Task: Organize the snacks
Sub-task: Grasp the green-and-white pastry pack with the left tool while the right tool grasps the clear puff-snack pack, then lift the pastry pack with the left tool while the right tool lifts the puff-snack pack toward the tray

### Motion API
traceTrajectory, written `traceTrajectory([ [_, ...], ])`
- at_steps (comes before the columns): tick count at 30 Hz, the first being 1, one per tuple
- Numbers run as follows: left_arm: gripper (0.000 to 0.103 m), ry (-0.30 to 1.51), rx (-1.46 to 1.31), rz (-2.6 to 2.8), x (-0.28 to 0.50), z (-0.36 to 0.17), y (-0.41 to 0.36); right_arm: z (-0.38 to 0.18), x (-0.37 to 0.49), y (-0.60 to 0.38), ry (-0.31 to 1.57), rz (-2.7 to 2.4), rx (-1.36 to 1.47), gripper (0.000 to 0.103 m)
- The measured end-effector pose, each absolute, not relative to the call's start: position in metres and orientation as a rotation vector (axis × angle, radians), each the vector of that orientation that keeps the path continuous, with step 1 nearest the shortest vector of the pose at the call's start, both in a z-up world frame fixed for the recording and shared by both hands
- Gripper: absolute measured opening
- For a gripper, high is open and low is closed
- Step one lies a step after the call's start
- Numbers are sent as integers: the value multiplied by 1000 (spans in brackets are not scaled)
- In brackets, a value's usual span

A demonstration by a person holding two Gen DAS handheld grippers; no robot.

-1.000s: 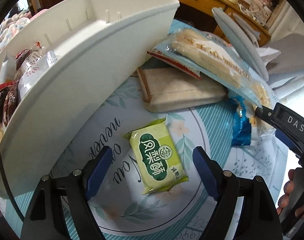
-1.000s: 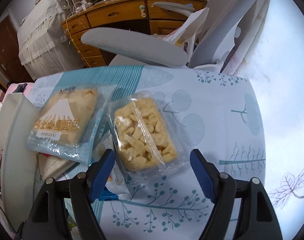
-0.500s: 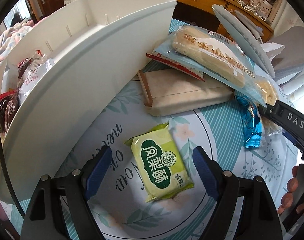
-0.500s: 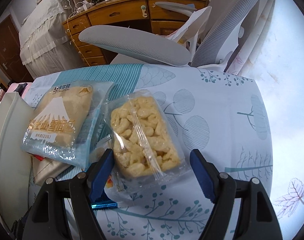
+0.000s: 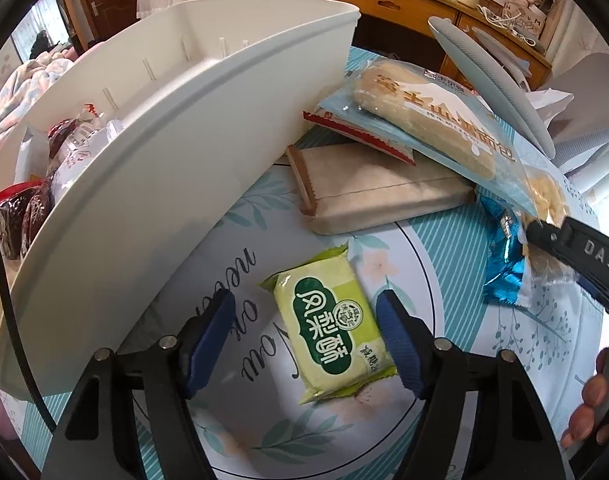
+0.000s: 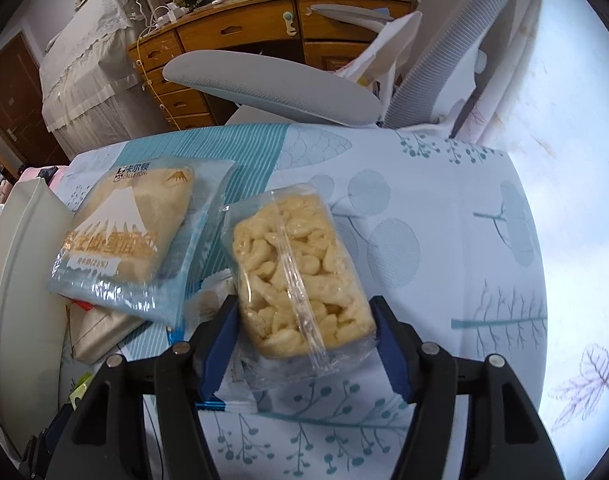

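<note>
A green snack packet (image 5: pixel 333 322) lies flat on the tablecloth, between the blue pads of my left gripper (image 5: pixel 306 338), which is open around it; the right pad sits at its edge. A white storage bin (image 5: pixel 156 152) stands to the left with several wrapped snacks (image 5: pixel 36 184) inside. My right gripper (image 6: pixel 304 344) is open with its pads straddling a clear pack of yellow puffed snack (image 6: pixel 300 276); the pads look close to or touching its sides. A light-blue bread bag (image 6: pixel 124 240) lies left of it, also seen in the left wrist view (image 5: pixel 432 120).
A beige flat pack (image 5: pixel 376 192) and a red-edged packet (image 5: pixel 360 136) lie under the bread bag. A shiny blue wrapper (image 5: pixel 504 264) lies near the right gripper. A grey chair (image 6: pixel 272 88) and a wooden dresser (image 6: pixel 232 32) stand behind the table.
My left gripper has narrowed around the green packet and moved closer. My right gripper has narrowed and advanced over the puffed snack pack.
</note>
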State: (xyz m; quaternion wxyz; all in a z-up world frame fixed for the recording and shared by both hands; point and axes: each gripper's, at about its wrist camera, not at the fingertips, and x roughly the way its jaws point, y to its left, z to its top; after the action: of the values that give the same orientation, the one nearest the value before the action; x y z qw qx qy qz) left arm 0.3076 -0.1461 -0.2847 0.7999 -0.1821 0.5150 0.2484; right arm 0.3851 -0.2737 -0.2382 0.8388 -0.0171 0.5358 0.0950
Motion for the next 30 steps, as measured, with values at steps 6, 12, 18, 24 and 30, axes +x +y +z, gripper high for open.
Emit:
traceTrajectory([
  [6, 44, 1080, -369, 512, 307, -283, -150, -234, 368, -286, 1176, 173, 27, 65],
  [12, 38, 1089, -366, 493, 309, -282, -147, -227, 348, -299, 1200, 159, 75, 64],
  [18, 37, 1123, -364, 455, 298, -279, -145, -217, 324, -311, 1215, 139, 124, 64],
  [24, 36, 1172, -382, 421, 282, -277, -146, -207, 297, -319, 1235, 122, 156, 64],
  [30, 36, 1243, -429, 380, 255, -268, -149, -199, 264, -330, 1284, 82, 201, 64],
])
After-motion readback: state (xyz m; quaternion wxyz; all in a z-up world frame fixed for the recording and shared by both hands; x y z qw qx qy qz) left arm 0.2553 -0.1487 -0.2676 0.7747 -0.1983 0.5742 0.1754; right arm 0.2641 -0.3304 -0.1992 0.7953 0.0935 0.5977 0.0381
